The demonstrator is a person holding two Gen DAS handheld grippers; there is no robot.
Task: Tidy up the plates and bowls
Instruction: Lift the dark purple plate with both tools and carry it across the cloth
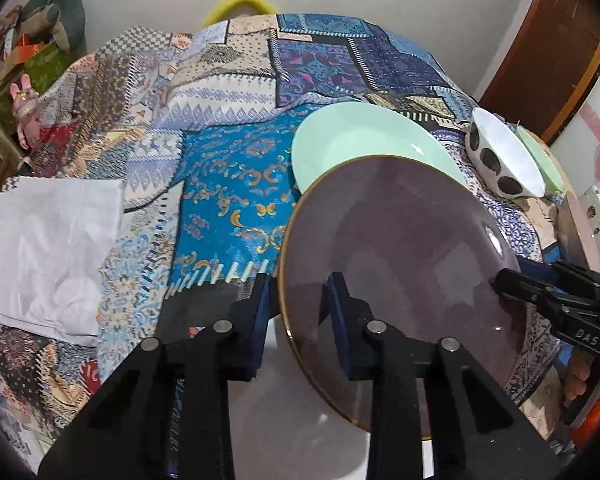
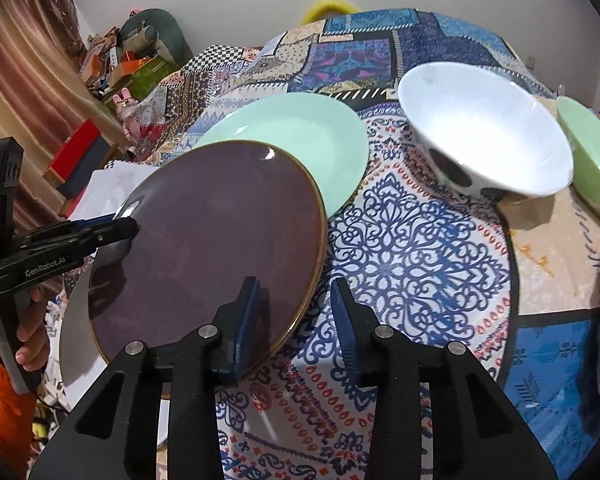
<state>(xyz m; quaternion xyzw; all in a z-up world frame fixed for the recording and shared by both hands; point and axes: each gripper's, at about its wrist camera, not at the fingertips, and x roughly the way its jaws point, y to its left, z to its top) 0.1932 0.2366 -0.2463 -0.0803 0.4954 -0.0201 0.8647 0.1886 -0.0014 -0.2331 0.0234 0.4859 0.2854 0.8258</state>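
Both fingers (image 1: 296, 312) astride purple plate (image 1: 400, 248) rim.

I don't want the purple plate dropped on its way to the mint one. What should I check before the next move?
1. Left gripper clamped on purple plate: not ok, jaws open astride its rim.
2. Right gripper clamped on it: not ok, jaws open astride the opposite rim.
3. Mint plate free of items: ok where visible.
4. Spotted bowl clear of both plates: ok.
5. What lies under the purple plate: cannot tell, something white shows beneath.
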